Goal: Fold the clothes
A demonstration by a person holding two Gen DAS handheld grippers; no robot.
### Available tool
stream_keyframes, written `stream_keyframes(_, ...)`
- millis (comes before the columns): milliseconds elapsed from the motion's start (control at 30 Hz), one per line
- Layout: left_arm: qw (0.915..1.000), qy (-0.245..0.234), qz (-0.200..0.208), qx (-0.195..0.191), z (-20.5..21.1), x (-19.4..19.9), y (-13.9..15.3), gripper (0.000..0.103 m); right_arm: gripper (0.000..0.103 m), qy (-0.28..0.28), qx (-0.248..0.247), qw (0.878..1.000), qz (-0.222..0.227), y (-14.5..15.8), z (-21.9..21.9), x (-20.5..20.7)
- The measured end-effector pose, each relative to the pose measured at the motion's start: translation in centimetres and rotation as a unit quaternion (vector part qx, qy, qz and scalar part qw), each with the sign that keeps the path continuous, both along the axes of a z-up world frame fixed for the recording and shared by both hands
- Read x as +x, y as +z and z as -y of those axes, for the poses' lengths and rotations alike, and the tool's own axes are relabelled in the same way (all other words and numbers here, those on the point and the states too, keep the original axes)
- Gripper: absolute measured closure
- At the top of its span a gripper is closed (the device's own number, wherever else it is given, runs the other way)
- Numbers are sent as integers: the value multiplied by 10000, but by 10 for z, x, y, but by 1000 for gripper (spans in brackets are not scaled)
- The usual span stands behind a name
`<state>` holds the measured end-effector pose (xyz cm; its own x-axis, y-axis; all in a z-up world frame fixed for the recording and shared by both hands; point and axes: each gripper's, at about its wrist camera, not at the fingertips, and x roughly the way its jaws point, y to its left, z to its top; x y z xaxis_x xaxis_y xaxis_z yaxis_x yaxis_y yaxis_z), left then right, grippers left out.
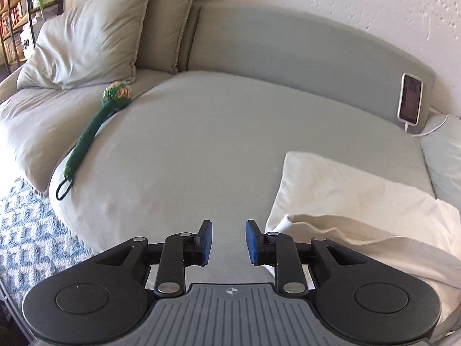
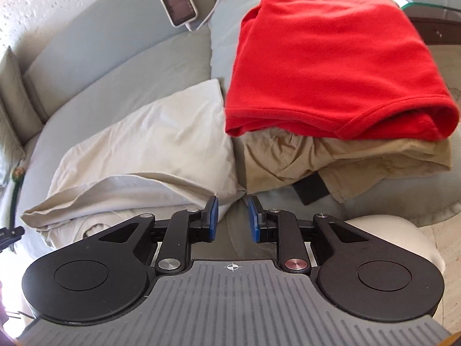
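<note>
A folded cream garment (image 1: 354,201) lies on the grey sofa seat (image 1: 201,144), to the right of my left gripper (image 1: 229,240). That gripper is open, its blue pads apart with only bare seat between them. In the right wrist view the same cream garment (image 2: 144,150) lies left of centre. My right gripper (image 2: 232,219) hangs open just in front of its near right corner, with nothing between the pads. A folded red shirt (image 2: 331,66) rests on a folded tan garment (image 2: 331,161) at the right.
A green knitted toy (image 1: 95,127) lies at the seat's left edge beside grey cushions (image 1: 86,37). A phone (image 1: 409,99) on a white cable leans against the backrest. A blue patterned rug (image 1: 26,230) covers the floor at the left. A dark flat object (image 2: 311,191) pokes out under the tan garment.
</note>
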<state>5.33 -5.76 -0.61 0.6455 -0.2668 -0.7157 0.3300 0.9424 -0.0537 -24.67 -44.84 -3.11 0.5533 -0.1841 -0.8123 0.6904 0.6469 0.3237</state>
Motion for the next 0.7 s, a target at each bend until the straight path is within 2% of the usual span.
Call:
stream_keyframes(33, 9997, -177, 76, -174, 3, -4, 5, 77, 77, 7, -12, 9999, 111, 5, -1, -2)
stream_keyframes(67, 9984, -452, 129, -328, 9, -8, 10, 70, 71, 80, 3, 9997, 247, 9, -2, 2)
stream_keyframes(100, 9956, -832, 154, -404, 18, -13, 12, 65, 58, 192, 35, 9990, 397, 12, -3, 7)
stream_keyframes(133, 9915, -1218, 153, -419, 29, -18, 13, 59, 54, 303, 23, 9985, 462, 14, -6, 15)
stream_keyframes(200, 9820, -1849, 46, -378, 53, -29, 10, 59, 52, 605, -64, 9969, 492, 14, -14, 35)
stream_keyframes(267, 9759, -2160, 44, -314, 73, -35, 4, 59, 52, 934, -26, 9942, 538, 9, -20, 55)
stream_keyframes(367, 9724, -2324, 109, -198, 96, -33, -6, 59, 53, 1346, 61, 9891, 599, -1, -27, 81)
stream_keyframes(433, 9722, -2321, -18, -311, 108, -23, -9, 59, 53, 1466, 65, 9874, 588, -7, -26, 93)
stream_keyframes(500, 9713, -2328, -97, -475, 122, -9, -10, 59, 52, 1321, 195, 9891, 628, -14, -19, 104)
stream_keyframes(567, 9731, -2260, -192, -402, 140, 9, -15, 58, 53, 1073, 419, 9910, 687, -21, -10, 115)
stream_keyframes(633, 9769, -2072, -468, -230, 156, 31, -25, 61, 57, 657, 794, 9921, 708, -31, 2, 126)
stream_keyframes(700, 9701, -2071, -1235, -283, 167, 55, -39, 72, 59, 431, 1057, 9918, 581, -40, 8, 136)
